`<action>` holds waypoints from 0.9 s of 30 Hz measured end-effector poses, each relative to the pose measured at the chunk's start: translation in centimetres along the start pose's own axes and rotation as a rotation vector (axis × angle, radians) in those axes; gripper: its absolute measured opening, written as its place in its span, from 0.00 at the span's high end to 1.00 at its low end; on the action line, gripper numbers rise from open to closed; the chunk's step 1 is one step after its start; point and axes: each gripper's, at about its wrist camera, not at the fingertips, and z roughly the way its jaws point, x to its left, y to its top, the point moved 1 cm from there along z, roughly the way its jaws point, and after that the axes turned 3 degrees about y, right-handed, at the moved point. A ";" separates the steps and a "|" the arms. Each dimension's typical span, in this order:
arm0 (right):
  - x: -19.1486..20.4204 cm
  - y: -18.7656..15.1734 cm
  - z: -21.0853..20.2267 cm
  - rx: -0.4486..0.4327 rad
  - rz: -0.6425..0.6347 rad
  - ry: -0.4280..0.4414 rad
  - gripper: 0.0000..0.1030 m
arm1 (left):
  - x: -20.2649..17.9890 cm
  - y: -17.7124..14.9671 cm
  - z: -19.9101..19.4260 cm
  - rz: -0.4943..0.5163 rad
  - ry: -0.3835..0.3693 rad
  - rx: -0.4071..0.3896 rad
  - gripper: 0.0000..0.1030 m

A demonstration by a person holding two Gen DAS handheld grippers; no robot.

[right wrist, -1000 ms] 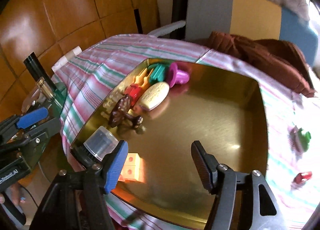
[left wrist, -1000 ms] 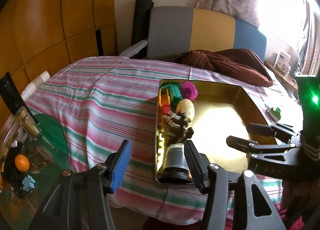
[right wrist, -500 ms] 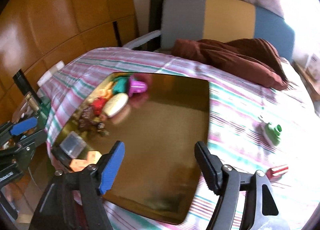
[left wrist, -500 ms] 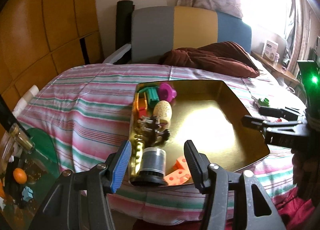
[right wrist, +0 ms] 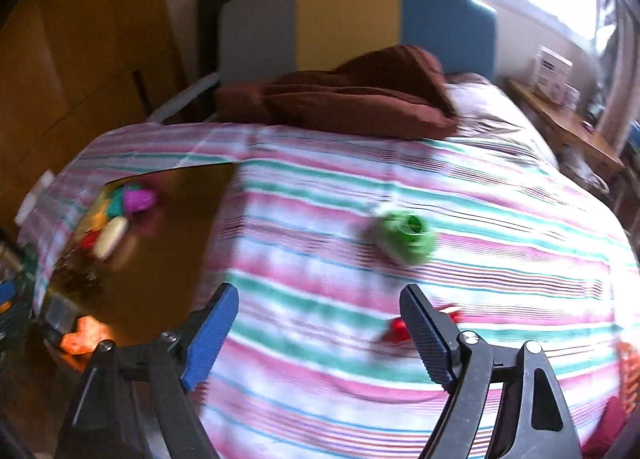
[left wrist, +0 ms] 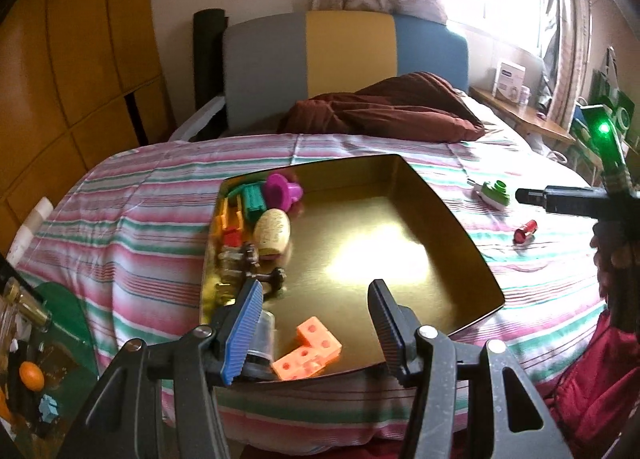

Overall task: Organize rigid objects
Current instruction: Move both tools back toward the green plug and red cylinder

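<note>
the right tongs [right wrist: 320, 335] stand spread with nothing between their pads; their jaws have just been opening, and they hang low in the right wrist view over the striped pink, green and white bedspread [right wrist: 460, 219]. just beside the right-hand pad, at lower right of centre, lies a small red plastic piece [right wrist: 396, 333], blurred and partly hidden. above it, near the middle of the frame, sits a green plastic toy with a round opening [right wrist: 408, 237]. both lie loose on the bed, well apart from the shiny gold metal tray [right wrist: 160, 259] at left.

the step in hand looks like a reach for one of these two. to do it well, i would centre the piece between the pads, come down until they straddle it, and press lightly, since the soft bedding gives way and a small piece may roll.

the left tongs [left wrist: 316, 323] are released too, empty, low in the left wrist view over the tray's near edge, above an orange holed plastic block [left wrist: 308, 353]. a speckled cream egg [left wrist: 272, 229] and a magenta plastic cup [left wrist: 280, 189] line the tray's left side.

beyond: a brown blanket [left wrist: 384, 111], a grey, yellow and blue headboard [left wrist: 344, 47], wooden panels at left, a bright window at upper right.
</note>
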 end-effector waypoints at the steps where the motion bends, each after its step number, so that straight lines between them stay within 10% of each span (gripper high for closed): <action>1: -1.3 0.2 0.1 0.002 0.018 -0.017 0.18 | -0.2 0.0 0.0 0.004 -0.005 0.001 0.46; 13: -13.6 -2.2 2.2 0.030 0.292 -0.218 0.18 | -3.7 0.5 0.4 0.090 -0.015 0.012 0.46; 27: -15.2 -2.5 2.3 0.057 0.396 -0.199 0.12 | -7.2 0.8 1.4 0.175 -0.022 0.035 0.46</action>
